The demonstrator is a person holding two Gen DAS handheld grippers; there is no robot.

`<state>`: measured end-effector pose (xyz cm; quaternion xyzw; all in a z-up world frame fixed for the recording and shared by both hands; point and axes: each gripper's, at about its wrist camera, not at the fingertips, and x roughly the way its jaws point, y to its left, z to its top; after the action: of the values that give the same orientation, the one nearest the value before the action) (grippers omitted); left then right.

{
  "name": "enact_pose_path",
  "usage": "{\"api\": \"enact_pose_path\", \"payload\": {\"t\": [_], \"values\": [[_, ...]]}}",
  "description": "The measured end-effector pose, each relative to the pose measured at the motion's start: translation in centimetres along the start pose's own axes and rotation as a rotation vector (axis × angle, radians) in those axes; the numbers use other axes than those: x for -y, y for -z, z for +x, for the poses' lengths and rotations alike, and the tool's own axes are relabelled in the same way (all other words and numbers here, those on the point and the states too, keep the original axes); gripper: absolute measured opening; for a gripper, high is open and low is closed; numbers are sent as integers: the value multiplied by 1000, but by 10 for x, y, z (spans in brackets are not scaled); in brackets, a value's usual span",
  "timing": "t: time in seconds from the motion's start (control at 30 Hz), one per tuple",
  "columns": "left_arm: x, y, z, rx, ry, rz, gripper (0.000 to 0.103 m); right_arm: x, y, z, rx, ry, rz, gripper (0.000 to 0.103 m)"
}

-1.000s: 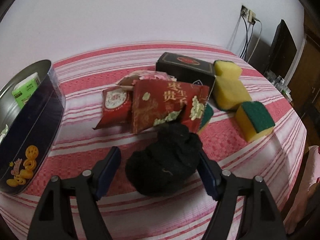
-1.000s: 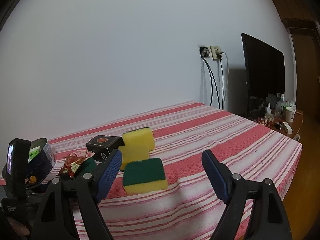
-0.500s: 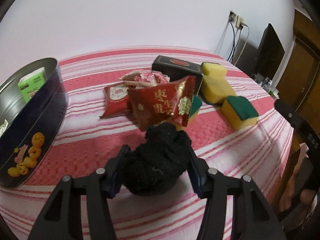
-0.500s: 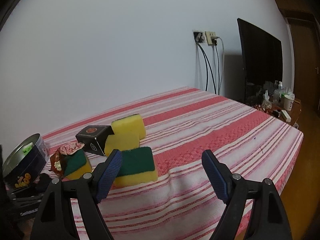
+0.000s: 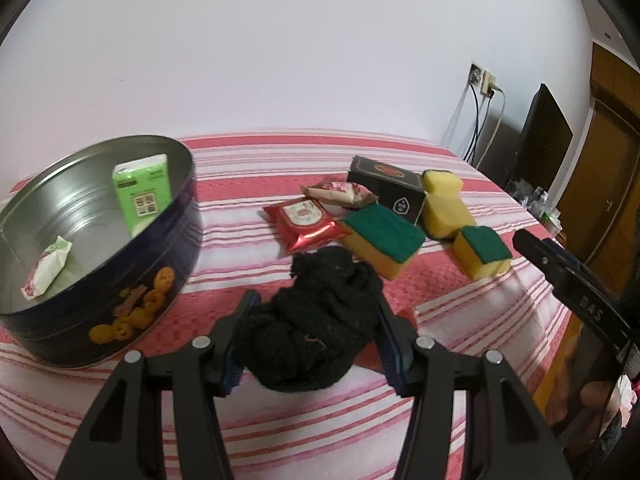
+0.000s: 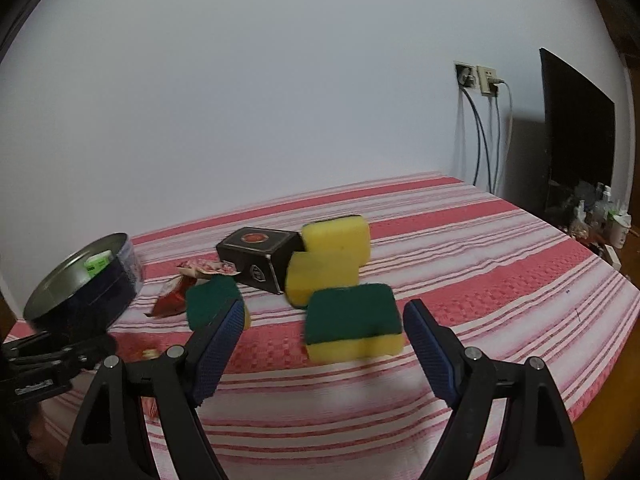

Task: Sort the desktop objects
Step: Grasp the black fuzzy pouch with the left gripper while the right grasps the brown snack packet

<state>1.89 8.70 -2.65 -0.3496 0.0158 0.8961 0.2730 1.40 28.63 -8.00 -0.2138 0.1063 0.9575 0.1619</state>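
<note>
My left gripper is shut on a black knitted bundle and holds it above the striped cloth. A round dark tin stands to its left, with a green tissue pack and a small white packet inside. Ahead lie a red snack packet, a black box and green-and-yellow sponges. My right gripper is open and empty, low over the table, with a green-topped sponge just ahead between its fingers.
A red-and-white striped cloth covers the table. The table edge drops off at the right. A black monitor and wall sockets with cables stand at the far right. Small bottles sit beside the monitor.
My left gripper closed on the black bundle and lifted it back toward the tin; the large red packet that lay over the sponge is gone from there. My right gripper dropped toward the nearest sponge.
</note>
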Motion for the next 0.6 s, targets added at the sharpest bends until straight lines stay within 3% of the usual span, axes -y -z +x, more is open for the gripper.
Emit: {"api": "enact_pose_path", "payload": {"t": [0.07, 0.23, 0.43, 0.6], "values": [[-1, -1, -1, 8, 8, -10, 55, -2, -3, -1, -8, -38, -10, 84], [-4, -1, -13, 47, -9, -3, 55, -33, 1, -4, -71, -244, -117, 84], [-17, -4, -37, 108, -36, -12, 55, -95, 17, 0, -109, -321, -331, 84], [-32, -2, -45, 117, -59, -48, 55, -128, 20, 15, -178, -365, -428, 84]]}}
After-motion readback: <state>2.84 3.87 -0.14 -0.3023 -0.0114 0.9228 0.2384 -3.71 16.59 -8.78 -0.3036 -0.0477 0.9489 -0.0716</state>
